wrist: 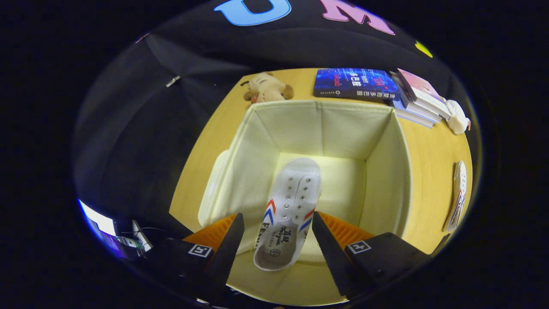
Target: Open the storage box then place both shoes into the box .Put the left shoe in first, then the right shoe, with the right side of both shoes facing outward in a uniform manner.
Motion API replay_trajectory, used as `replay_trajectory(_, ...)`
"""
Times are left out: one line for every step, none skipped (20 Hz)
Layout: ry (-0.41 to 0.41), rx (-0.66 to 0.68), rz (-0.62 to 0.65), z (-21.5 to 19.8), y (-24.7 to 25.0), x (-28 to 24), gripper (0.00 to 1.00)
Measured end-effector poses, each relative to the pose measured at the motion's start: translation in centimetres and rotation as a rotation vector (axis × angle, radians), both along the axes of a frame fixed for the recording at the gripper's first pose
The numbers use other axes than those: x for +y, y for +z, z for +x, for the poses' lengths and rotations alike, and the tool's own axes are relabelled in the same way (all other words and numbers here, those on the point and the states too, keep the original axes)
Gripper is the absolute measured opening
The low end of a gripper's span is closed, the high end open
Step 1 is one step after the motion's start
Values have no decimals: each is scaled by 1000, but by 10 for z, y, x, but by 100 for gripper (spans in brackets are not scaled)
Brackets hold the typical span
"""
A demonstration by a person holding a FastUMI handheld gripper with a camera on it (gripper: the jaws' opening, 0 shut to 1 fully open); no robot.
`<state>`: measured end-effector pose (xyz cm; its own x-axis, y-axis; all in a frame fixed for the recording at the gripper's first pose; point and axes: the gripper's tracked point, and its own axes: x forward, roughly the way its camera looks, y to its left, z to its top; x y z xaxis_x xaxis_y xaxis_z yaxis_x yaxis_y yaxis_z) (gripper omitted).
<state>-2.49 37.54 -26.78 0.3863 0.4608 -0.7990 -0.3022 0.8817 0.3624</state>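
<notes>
Gripper view: the hand-held gripper (276, 221) looks down into the open storage box (394, 171), a cream fabric box standing on the wooden surface (429, 163). Its two fingers are spread apart and press on nothing. Between them, with a gap on either side, a white shoe (291, 206) with red and blue stripes lies on the box floor, heel toward the fingers and toe pointing to 12 o'clock. A second white shoe (456, 195) lies on the surface outside the box, at about 3 o'clock from it and near the surface's edge. Beyond the box, at 11 o'clock, sits a plush toy (268, 88); at 1 o'clock lie a blue book (356, 83) and a stack of books (418, 98).
</notes>
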Motion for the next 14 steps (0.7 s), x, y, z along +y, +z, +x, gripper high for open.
replay_trajectory(-10,-43,7,5,17,-10,99)
replay_trajectory(-22,-86,12,9,32,-23,99)
replay_trajectory(-38,-129,14,14,48,-39,99)
replay_trajectory(-57,-170,13,18,62,-58,99)
replay_trajectory(-80,-202,12,21,74,-78,98)
replay_trajectory(-103,-227,8,22,85,-100,99)
replay_trajectory(-130,-250,-3,23,92,-124,99)
replay_trajectory(-158,-270,-16,24,97,-148,99)
replay_trajectory(-184,-285,-31,24,101,-173,98)
replay_trajectory(-207,-297,-50,23,103,-197,98)
replay_trajectory(-228,-304,-66,23,103,-221,98)
replay_trajectory(-242,-307,-82,22,101,-243,99)
replay_trajectory(-254,-302,-96,21,98,-265,98)
replay_trajectory(-265,-293,-105,19,95,-286,98)
